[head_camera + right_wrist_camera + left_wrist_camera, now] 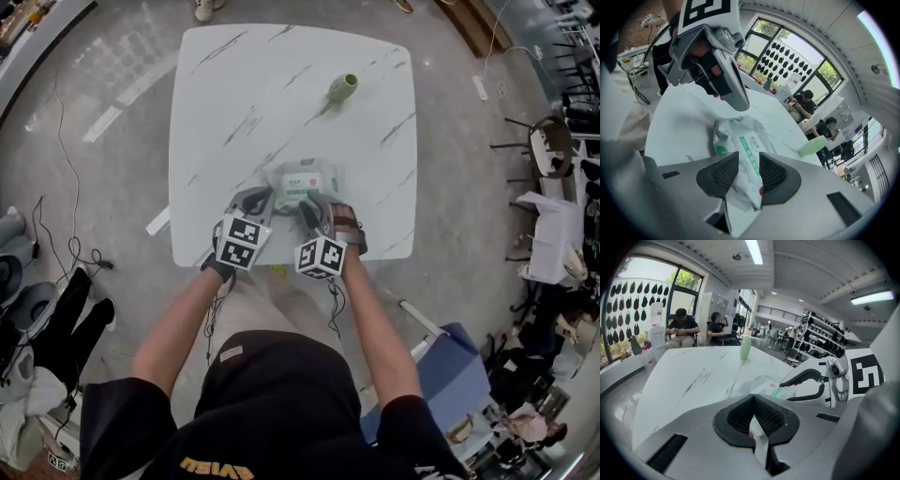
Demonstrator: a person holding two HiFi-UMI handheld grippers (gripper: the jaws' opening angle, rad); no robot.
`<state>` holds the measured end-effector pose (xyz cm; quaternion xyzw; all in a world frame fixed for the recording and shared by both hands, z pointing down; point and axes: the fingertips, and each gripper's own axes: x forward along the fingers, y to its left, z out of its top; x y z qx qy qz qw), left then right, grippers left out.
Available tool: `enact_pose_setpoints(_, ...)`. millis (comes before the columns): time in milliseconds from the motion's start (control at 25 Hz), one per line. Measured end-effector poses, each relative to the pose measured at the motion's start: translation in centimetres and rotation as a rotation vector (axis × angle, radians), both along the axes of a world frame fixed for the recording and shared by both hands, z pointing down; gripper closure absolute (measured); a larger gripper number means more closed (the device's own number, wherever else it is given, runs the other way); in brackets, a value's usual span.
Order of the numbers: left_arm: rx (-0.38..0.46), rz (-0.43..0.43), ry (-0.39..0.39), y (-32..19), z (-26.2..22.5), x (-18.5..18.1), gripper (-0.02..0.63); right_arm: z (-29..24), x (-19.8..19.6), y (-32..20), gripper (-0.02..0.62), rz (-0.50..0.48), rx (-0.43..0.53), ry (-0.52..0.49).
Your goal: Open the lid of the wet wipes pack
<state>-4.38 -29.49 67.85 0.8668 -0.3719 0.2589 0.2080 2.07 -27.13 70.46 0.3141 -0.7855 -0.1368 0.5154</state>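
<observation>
Head view, left side: grey polished floor with black cables trailing over it and dark cloth and bags heaped at the picture's left edge.
Surface: white marble-look table, square with rounded corners, standing alone on the floor.
Open room, left: the table's left half is free from the far edge to the near edge, and floor runs all along its left edge.
Left gripper: at the near edge, by the pack's left end; jaws drawn together at the tips, pinching a white strip of the pack's film.
Wet wipes pack: lying flat near the middle of the near edge, between the two grippers.
Right gripper: at the pack's right end; jaws well apart with the pack filling the gap, though no view shows the pads pressing it.
Green vase: toward the far right corner, well apart from the pack.
Open room, right: bare table between vase and pack; beyond the right edge are chairs and, near the near right corner, a blue seat.
Room: tall windows, two seated persons beyond the far edge, and shelving to the right.
</observation>
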Motion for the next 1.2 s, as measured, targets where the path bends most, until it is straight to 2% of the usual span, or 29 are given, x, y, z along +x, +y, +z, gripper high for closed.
enact_pose_setpoints(240,-0.038,0.003,-0.021,0.1,1.5,0.2,0.588,1.3,-0.4,0.0,0.477,-0.076,-0.042,0.058)
enact_pose_setpoints(400,-0.090,0.008,-0.063,0.6,3.2,0.0,0.588,1.6,-0.7,0.5,0.528,-0.100,-0.053,0.061)
enact_pose_setpoints(480,-0.117,0.005,-0.073,0.8,4.2,-0.1,0.588,1.8,-0.8,0.7,0.560,-0.097,-0.038,0.062)
enact_pose_setpoints(720,-0.104,0.032,-0.125,0.7,5.2,0.1,0.588,1.9,-0.6,0.5,0.562,-0.044,-0.028,0.024)
enact_pose_setpoints(1000,-0.127,0.022,-0.115,0.8,5.2,0.1,0.589,1.9,-0.6,0.5,0.565,-0.020,-0.088,-0.009)
enact_pose_setpoints(1200,-0.126,0.023,-0.118,0.9,5.2,0.0,0.589,1.9,-0.7,0.6,0.575,-0.021,-0.095,-0.001)
